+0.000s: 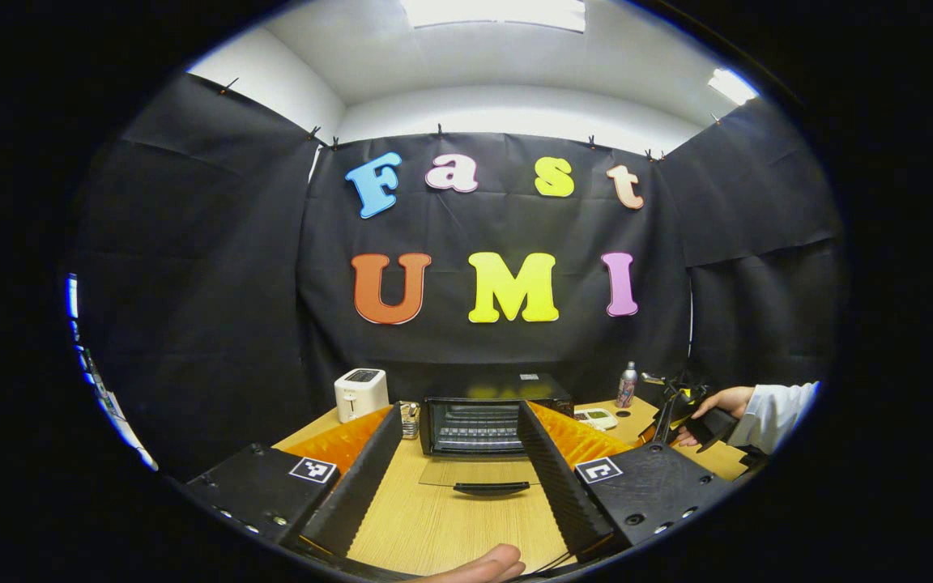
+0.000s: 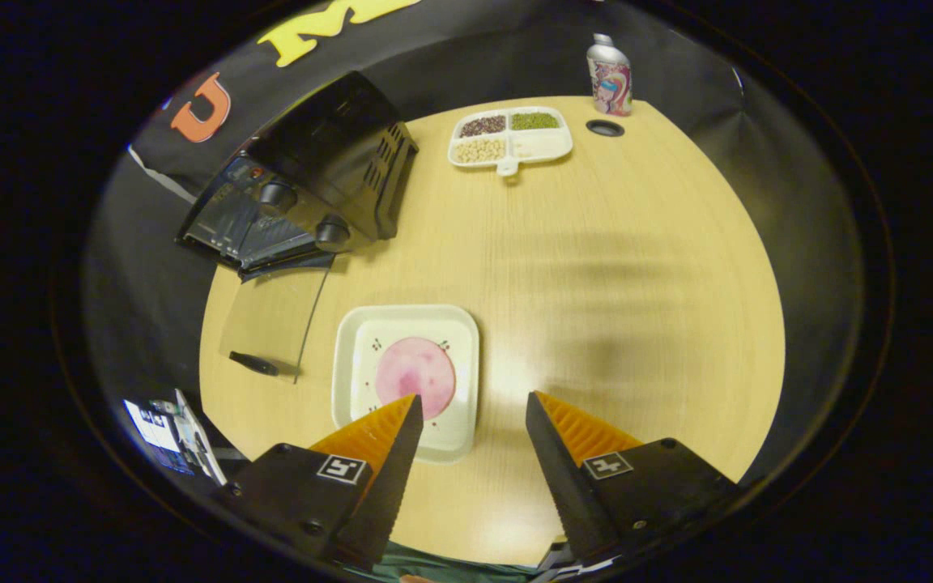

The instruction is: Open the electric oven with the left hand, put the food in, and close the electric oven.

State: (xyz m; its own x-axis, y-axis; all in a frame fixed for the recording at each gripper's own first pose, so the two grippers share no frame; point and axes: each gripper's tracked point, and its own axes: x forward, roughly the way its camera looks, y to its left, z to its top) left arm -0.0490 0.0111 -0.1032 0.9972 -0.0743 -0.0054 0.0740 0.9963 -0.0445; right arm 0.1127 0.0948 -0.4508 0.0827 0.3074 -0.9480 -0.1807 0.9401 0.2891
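Note:
The black electric oven stands at the back of the wooden table, its glass door folded down flat with the handle nearest me. My left gripper is open in front of it, apart from the door and holding nothing. In the right gripper view the oven is at upper left with its door down. A white square plate carrying a round pink food slice lies just ahead of my open right gripper, whose left finger overlaps the plate's near edge. The right gripper also appears far right, held by a white-sleeved hand.
A white toaster stands left of the oven. A divided tray of beans, a printed bottle and a small black ring sit at the table's far side. Bare tabletop lies right of the plate.

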